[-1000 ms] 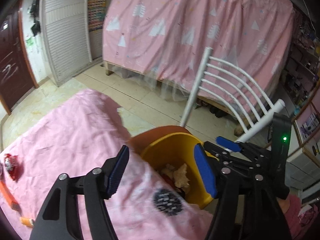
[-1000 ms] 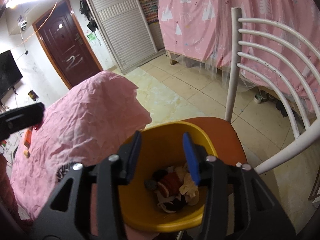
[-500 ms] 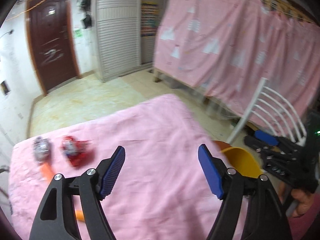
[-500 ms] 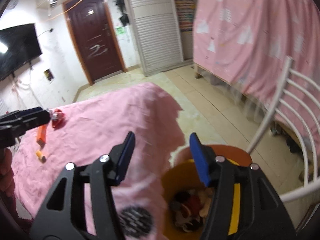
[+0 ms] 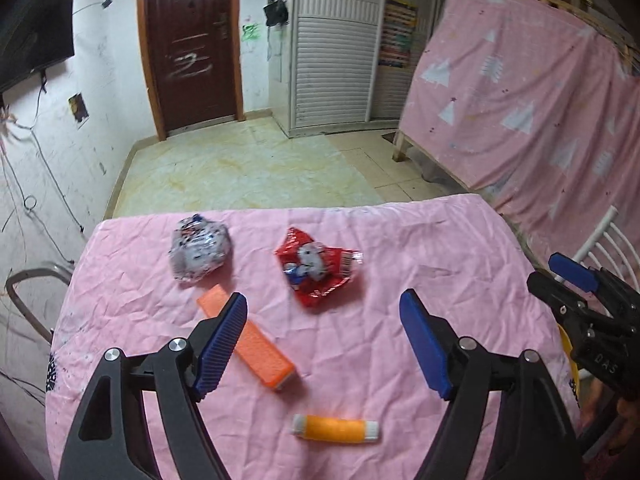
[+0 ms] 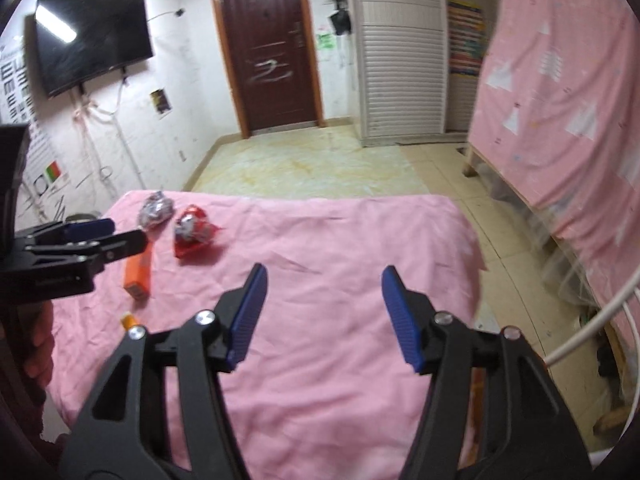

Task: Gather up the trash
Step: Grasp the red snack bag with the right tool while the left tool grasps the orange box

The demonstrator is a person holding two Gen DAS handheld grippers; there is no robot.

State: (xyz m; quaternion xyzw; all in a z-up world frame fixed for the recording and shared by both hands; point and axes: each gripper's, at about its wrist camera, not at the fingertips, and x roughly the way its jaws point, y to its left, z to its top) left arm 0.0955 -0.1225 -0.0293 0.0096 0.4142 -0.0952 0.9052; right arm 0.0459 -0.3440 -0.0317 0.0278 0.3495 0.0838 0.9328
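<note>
Left gripper (image 5: 322,338) low in frame, blue pads spread wide, nothing between them, hovering over the pink tablecloth (image 5: 420,248). Four bits of trash on the cloth: crumpled silver wrapper (image 5: 199,255) upper left of centre, red snack packet (image 5: 316,270) just right of it, apart. Orange box (image 5: 250,342) lying diagonal below the wrapper, far end partly hidden behind the left finger. Small orange tube (image 5: 335,429) flat at bottom centre, white caps both ends. Right gripper (image 6: 322,316) also gaping wide and empty, over bare cloth, trash well off at left of its frame. Sliver of yellow bin (image 5: 570,364) at right edge, mostly hidden.
</note>
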